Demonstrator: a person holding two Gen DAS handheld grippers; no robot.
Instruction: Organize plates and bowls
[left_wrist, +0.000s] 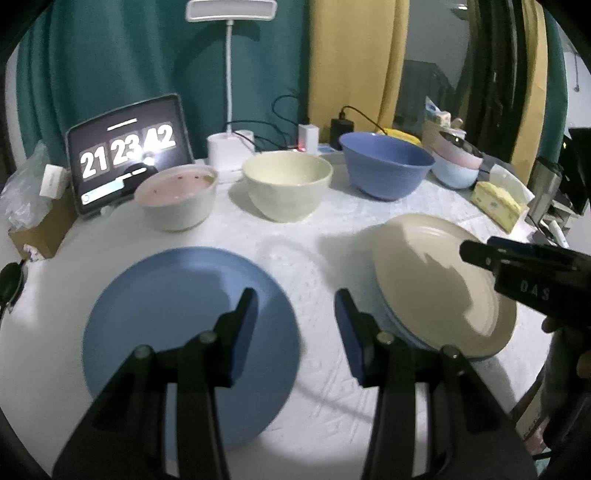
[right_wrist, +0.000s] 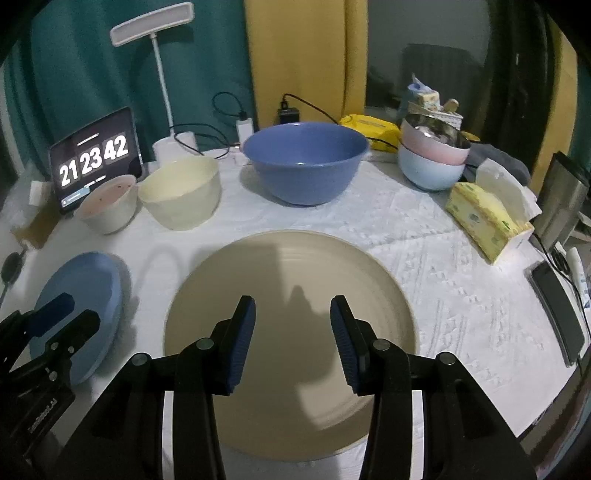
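Both grippers empty, jaws part-open: left gripper (left_wrist: 295, 325) over blue plate (left_wrist: 177, 325) near table (right_wrist: 461, 295) front-left edge; right gripper (right_wrist: 291, 332) over beige plate (right_wrist: 295, 288) at front centre. Bowls (right_wrist: 303, 166) along back edge. Step judged: pre-grasp. Next: drop to a rim, pinch, stack plates.

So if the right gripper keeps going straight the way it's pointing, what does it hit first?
Most likely the beige plate. The right gripper points down at its middle with open, empty jaws and nothing in between, though how high it hangs above is hard to judge.
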